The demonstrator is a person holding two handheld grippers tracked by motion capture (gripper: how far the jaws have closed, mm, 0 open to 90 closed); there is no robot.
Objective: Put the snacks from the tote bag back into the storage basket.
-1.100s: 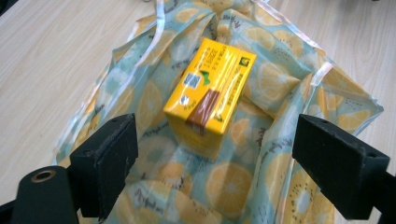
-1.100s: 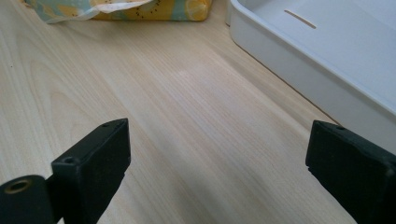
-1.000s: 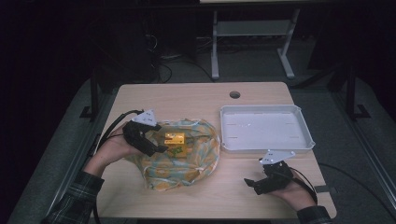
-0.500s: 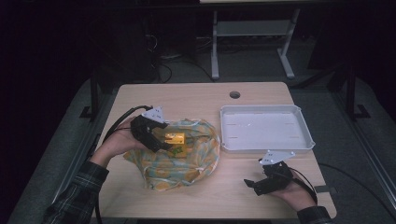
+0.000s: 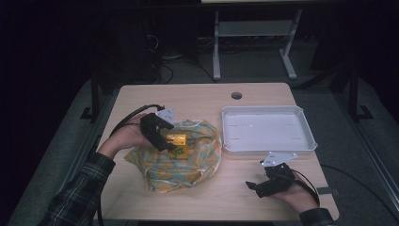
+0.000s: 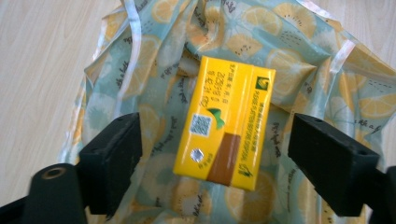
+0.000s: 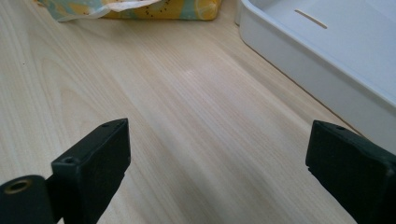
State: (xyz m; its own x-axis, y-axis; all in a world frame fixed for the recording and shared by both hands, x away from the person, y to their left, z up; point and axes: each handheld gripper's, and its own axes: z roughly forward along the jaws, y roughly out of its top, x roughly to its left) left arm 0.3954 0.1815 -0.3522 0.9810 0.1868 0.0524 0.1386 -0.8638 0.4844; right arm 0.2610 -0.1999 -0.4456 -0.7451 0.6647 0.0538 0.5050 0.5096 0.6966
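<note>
Moved since a second ago: left gripper (image 5: 162, 141), shifted slightly over the bag (image 5: 176, 157); right gripper (image 5: 263, 184) unchanged. Left gripper: jaws spread wide, either side of a yellow carton (image 6: 225, 121), not touching it. Carton: lying flat on the fruit-printed bag, left half of the wooden table (image 5: 202, 96). Right gripper: jaws wide apart, empty, low over bare tabletop near the front edge. White tray (image 5: 268, 147): right of the bag.

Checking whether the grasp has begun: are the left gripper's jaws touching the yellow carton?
Apart. The left gripper view shows patterned cloth bag between each jaw and the yellow carton; left gripper stands open.
</note>
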